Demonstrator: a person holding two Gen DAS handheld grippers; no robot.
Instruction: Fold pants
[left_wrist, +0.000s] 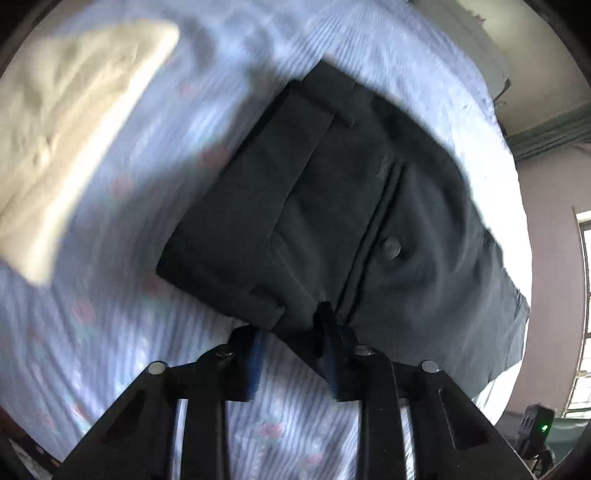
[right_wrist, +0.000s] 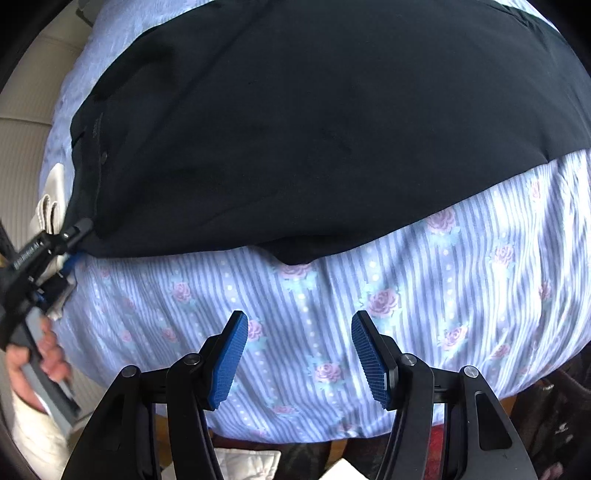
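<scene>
Dark pants lie folded flat on the bed, just ahead of the left gripper; button side up; edge between its fingertips.

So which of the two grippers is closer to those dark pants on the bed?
Left. The left gripper touches the dark pants at their edge; the right gripper hovers open over the striped floral bedsheet, apart from them.

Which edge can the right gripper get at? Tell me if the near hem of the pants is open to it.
Probably yes. The right gripper is open above bare bedsheet, and nothing lies between it and the pants near edge. The left gripper works far off at the corner.
</scene>
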